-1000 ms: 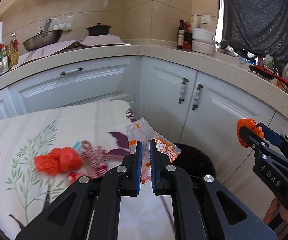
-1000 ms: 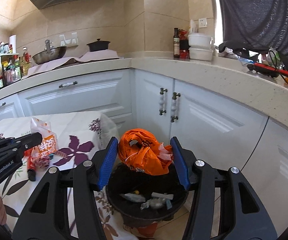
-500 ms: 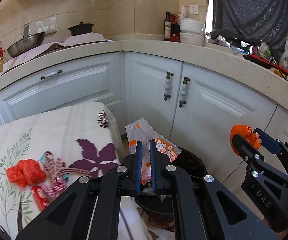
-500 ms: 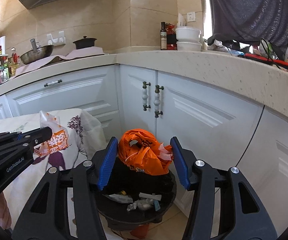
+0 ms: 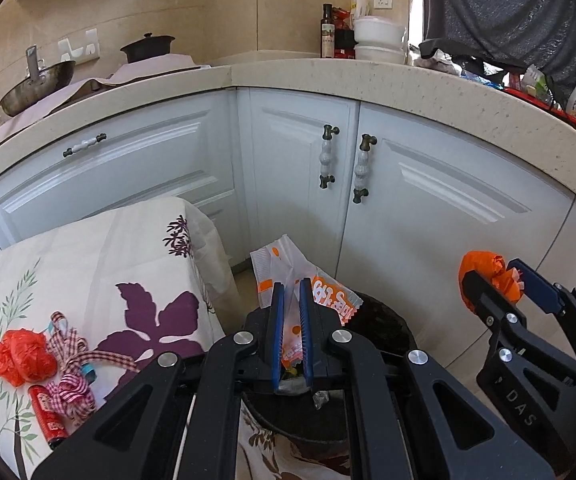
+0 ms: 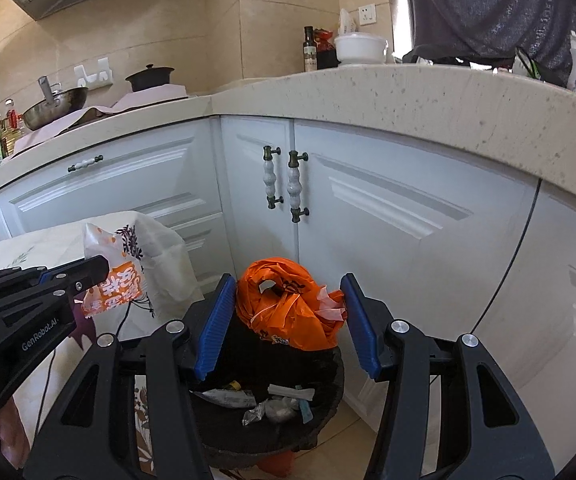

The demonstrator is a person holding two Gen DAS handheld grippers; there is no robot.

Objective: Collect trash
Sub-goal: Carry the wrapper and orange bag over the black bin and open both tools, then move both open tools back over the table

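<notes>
**A:** Quick count, anyone? I'm seeing two grippers, one bin, and two bits of trash in the air.

**B:** Same here. The left gripper (image 5: 289, 300) is pinching a white-and-orange wrapper (image 5: 330, 298), jaws nearly together, with the wrapper sticking up crumpled over the near edge of the bin (image 5: 384, 320). The right gripper (image 6: 286, 320) is gripping a balled-up orange bag (image 6: 284, 304) between its blue pads, jaws about halfway apart, and it's hanging right over the bin's back rim.

**A:** What's sitting on the table (image 5: 88, 264)?

**B:** Three things bunched by the near left edge: a red bag wad (image 5: 20, 356), a checked ribbon (image 5: 72, 372) touching it, and a little red tube (image 5: 48, 418) just below.

**A:** Anything different from a second ago?

**B:** Both hands are moving in toward the bin and dropping a bit. The bin is looking bigger in both views, and the table stuff is sliding off to the left. Grips are staying the same.

**A:** Inside the bin?

**B:** A few scraps are lying on the black liner; I'm not managing an exact count.
</notes>
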